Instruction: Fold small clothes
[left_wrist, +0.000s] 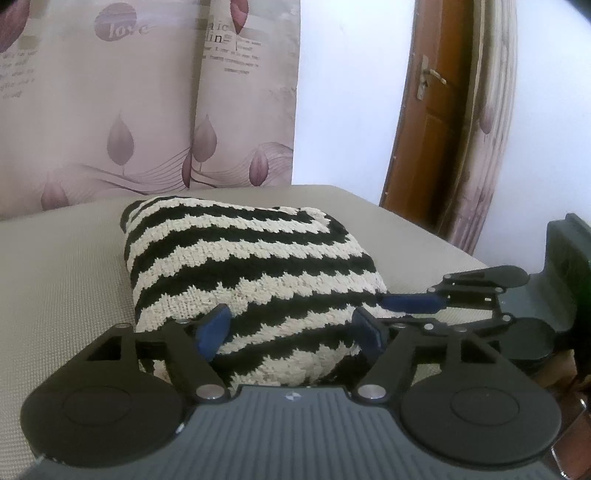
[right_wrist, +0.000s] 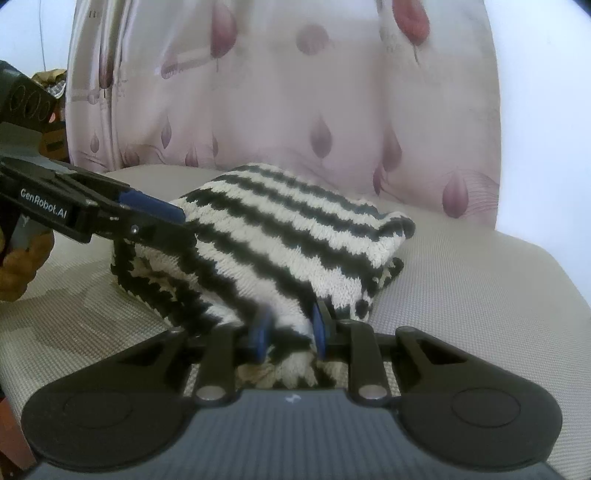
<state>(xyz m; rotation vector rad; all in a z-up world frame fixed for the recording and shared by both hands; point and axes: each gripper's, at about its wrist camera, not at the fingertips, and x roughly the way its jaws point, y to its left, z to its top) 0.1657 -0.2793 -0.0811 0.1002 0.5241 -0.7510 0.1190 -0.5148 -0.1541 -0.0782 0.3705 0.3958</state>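
Right wrist: right gripper (right_wrist: 290, 334) pinches striped knit (right_wrist: 295, 236); left wrist: left gripper (left_wrist: 291, 328) agape, door (left_wrist: 432, 110).

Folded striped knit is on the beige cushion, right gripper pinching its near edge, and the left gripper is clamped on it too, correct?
Not quite. The left gripper is open: in the left wrist view its fingers stand apart around the knit without pressing it. The rest holds: the right gripper pinches the near edge, on the cushion.

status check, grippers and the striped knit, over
Left gripper open around the knit. Right gripper shut on its near edge. Knit folded on the cushion. Nothing in the way.
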